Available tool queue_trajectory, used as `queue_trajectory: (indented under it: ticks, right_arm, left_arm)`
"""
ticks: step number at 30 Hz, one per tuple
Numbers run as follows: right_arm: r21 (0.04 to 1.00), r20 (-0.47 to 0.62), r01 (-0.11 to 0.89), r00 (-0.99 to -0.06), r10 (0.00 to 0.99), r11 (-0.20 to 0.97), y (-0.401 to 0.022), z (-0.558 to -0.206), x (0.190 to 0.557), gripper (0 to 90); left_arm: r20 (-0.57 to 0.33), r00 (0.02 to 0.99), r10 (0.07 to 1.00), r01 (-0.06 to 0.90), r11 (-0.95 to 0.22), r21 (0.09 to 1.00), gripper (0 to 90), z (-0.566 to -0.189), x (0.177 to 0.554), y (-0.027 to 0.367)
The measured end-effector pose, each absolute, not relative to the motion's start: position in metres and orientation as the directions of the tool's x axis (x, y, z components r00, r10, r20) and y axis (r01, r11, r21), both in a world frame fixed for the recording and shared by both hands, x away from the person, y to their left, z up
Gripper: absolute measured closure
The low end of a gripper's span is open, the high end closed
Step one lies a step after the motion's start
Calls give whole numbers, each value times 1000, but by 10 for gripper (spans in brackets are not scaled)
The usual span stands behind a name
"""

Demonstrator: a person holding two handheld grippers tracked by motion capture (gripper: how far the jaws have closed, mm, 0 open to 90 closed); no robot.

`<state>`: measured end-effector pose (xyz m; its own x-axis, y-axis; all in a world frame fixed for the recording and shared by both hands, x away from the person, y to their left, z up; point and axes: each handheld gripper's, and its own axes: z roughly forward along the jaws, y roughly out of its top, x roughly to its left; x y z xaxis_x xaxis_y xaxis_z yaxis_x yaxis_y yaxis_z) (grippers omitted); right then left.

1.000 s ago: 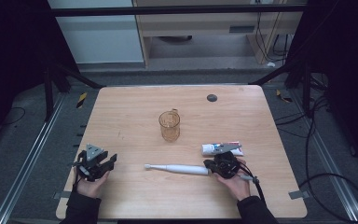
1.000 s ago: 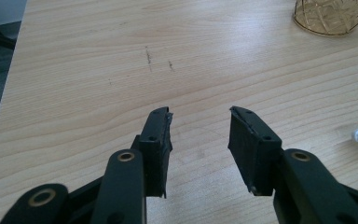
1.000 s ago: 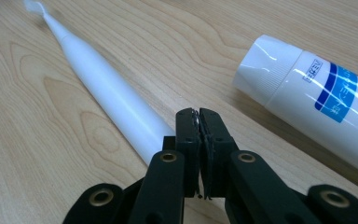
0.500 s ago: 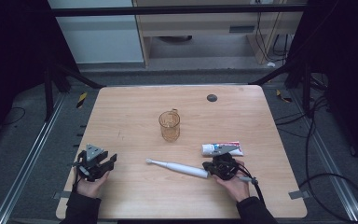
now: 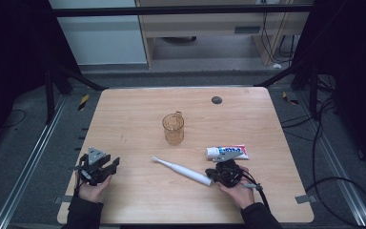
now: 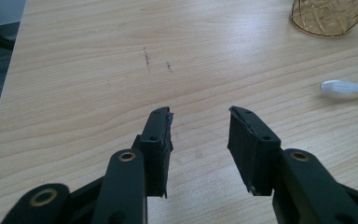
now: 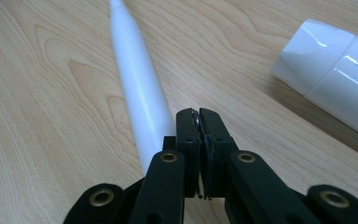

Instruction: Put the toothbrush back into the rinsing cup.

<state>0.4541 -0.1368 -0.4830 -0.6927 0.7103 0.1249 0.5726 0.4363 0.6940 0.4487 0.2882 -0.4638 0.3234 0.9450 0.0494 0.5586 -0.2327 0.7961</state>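
A white electric toothbrush (image 5: 181, 170) lies slantwise on the wooden table (image 5: 133, 109), its head toward the far left. My right gripper (image 5: 213, 177) sits at its thick handle end, jaws shut on each other with nothing between. In the right gripper view the handle (image 7: 140, 93) lies just left of the shut right gripper (image 7: 198, 114), against the left jaw. A toothpaste tube (image 5: 227, 152) lies just beyond, also at the right (image 7: 335, 74). My left gripper (image 5: 112, 166) rests near the front left, open and empty (image 6: 200, 116). An amber glass cup (image 5: 173, 129) stands mid-table.
A small dark round disc (image 5: 216, 99) lies near the table's far edge. In the left gripper view the brush head (image 6: 338, 86) and the cup's base (image 6: 331, 16) show at the right. Cables run over the floor to the right of the table (image 5: 314, 181).
The toothbrush has swung: its head end moved away from me while the handle end stayed by the right gripper. Both hands kept their places.
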Motion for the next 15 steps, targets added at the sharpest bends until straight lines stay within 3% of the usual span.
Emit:
queue_trajectory:
  ticks: [15]
  right_arm:
    - [690, 131, 568, -708, 694, 450, -129, -484, 449, 869]
  left_arm:
    - [48, 323, 945, 558, -231, 797, 584, -464, 449, 288]
